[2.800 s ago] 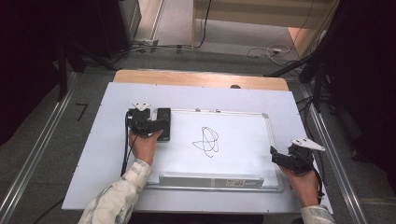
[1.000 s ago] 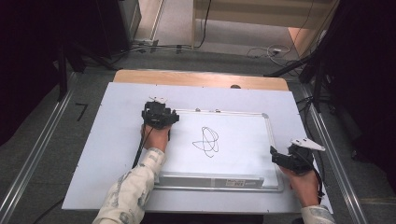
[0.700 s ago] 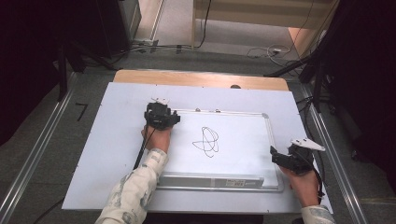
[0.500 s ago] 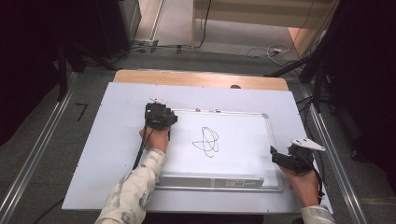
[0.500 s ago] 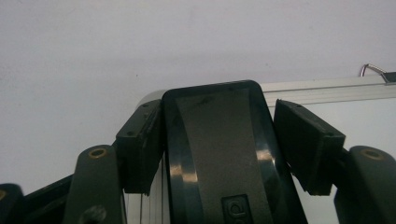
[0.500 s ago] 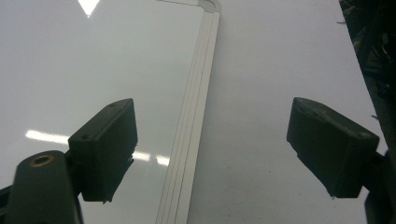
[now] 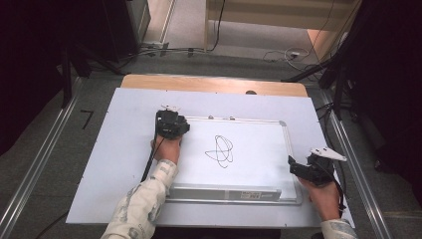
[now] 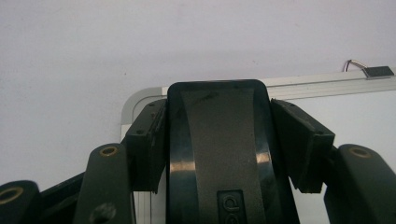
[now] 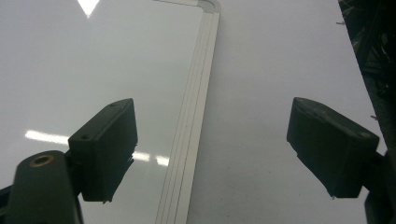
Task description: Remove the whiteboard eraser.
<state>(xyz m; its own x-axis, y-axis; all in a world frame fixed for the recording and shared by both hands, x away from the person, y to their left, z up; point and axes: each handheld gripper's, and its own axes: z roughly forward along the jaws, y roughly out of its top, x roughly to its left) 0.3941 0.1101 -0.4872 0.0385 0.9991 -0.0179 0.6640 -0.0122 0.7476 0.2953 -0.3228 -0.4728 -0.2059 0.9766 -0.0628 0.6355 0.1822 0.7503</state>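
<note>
Since the earliest frame the left gripper [image 7: 171, 124] has carried the black eraser [image 8: 219, 149] from the table just left of the whiteboard [image 7: 259, 164] onto the board's upper left corner, and within the last second its jaws have been closing. They now pinch the eraser by its long sides: in the left gripper view both pads press flat on the black body, which stands between them and reaches up to the rounded corner of the frame. The grip looks settled, so I judge the pick-up done and the wipe about to begin.

The scribble [image 7: 220, 152], a looped black line near the middle of the board, is untouched. It lies to the right of the eraser and a little nearer the person, with bare white surface between, so nothing blocks a sweep towards it.

The right gripper [image 7: 311, 169] has kept its place at the board's right edge, low on that side. Its jaws are spread wide with nothing between them; in the right gripper view they straddle the frame rail, one pad over the board, the other over the table [image 7: 124, 164]. It may be there to steady the board.

A small clip [image 8: 373, 71] sits on the top rail, clear of the path. The marker tray [image 7: 224, 191] along the near edge lies well away from the drawing.
</note>
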